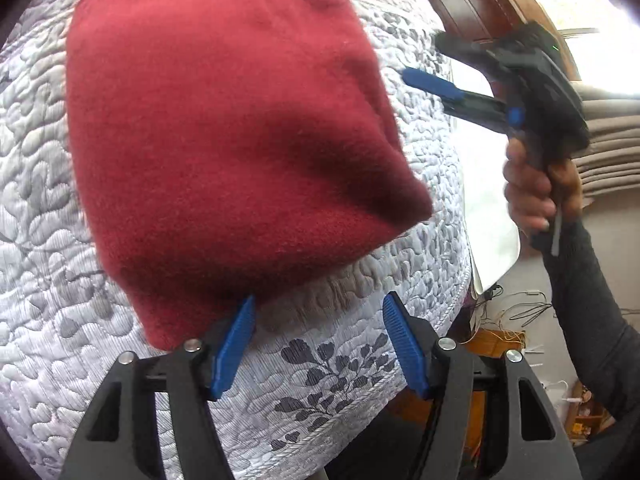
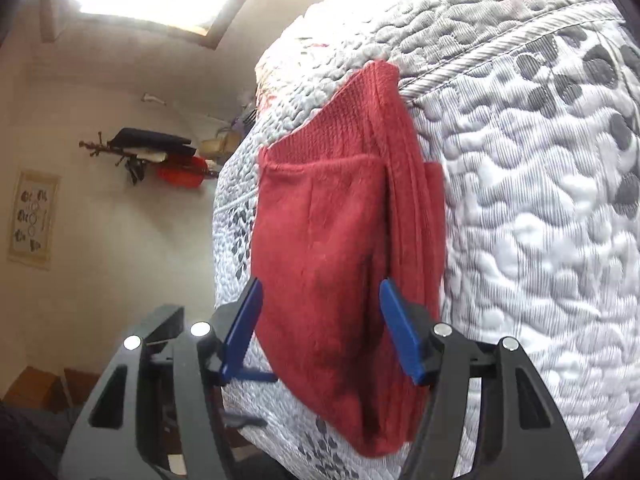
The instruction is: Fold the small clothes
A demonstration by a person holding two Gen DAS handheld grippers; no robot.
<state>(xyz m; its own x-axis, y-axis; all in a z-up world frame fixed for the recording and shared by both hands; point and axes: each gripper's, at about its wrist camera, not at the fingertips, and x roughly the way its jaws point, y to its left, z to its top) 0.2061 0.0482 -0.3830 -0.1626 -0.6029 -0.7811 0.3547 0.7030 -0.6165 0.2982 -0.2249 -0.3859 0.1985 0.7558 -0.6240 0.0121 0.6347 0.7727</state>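
We find no text, label, brand, number or sign that can be read in either view. The one candidate is a framed wall picture (image 2: 33,218) in the right wrist view, which carries small dark and light figures in rows, but they are too small and blurred for us to make out as letters or digits. The red knitted garment (image 1: 224,152) shows no tag or print on its visible faces, and the quilted mattress (image 1: 340,380) bears only a leaf-and-pebble pattern, no writing.
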